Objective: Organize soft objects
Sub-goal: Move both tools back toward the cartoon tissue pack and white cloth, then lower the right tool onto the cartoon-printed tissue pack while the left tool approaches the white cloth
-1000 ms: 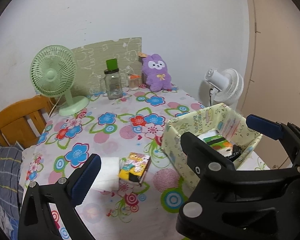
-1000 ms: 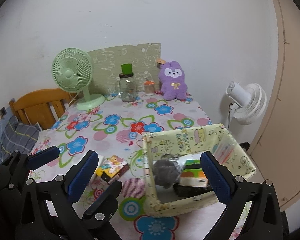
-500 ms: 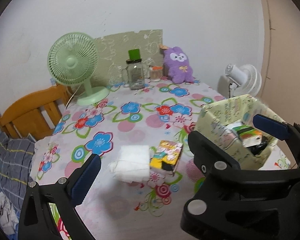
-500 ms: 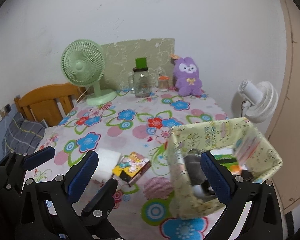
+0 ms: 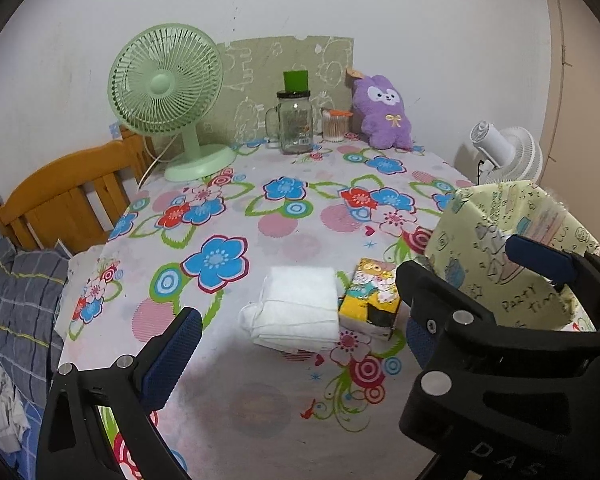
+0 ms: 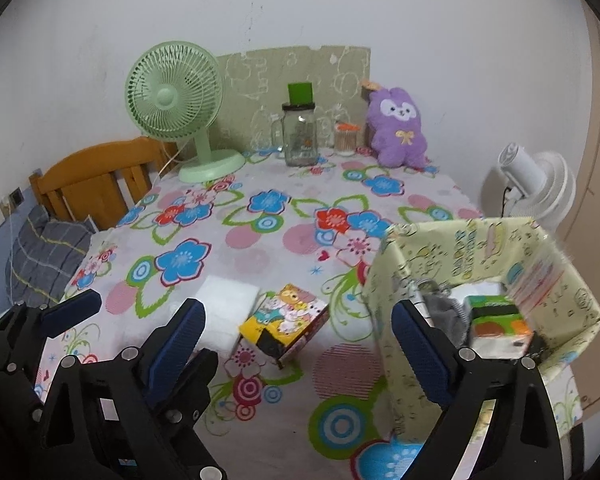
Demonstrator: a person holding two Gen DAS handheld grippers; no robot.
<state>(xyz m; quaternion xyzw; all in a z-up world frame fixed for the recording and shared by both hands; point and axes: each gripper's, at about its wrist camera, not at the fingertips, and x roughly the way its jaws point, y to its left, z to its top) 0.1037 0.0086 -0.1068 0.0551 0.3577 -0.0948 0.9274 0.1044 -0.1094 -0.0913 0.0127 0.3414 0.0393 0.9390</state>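
A folded white cloth (image 5: pixel 296 310) lies on the flowered tablecloth (image 5: pixel 260 216), touching a yellow cartoon tissue pack (image 5: pixel 370 302); both also show in the right wrist view, cloth (image 6: pixel 228 304), pack (image 6: pixel 286 320). A pale green fabric basket (image 6: pixel 440 256) stands at the right, holding a grey soft item (image 6: pixel 444 312) and a green-orange pack (image 6: pixel 498 326). My left gripper (image 5: pixel 296 344) is open and empty, hovering just before the cloth. My right gripper (image 6: pixel 296 340) is open and empty, near the pack and the basket's front wall. A purple plush (image 5: pixel 384 112) sits at the back.
A green desk fan (image 5: pixel 168 92), a glass jar with a green lid (image 5: pixel 296 120) and a small swab jar (image 5: pixel 334 124) stand at the back. A wooden chair (image 5: pixel 60 200) and a grey pillow (image 5: pixel 16 300) are at left. A white fan (image 5: pixel 508 156) stands off the right edge.
Both grippers have swung left and come lower and closer to the table. The cloth and tissue pack now sit between the left fingers. The basket has shifted toward the right of both views.
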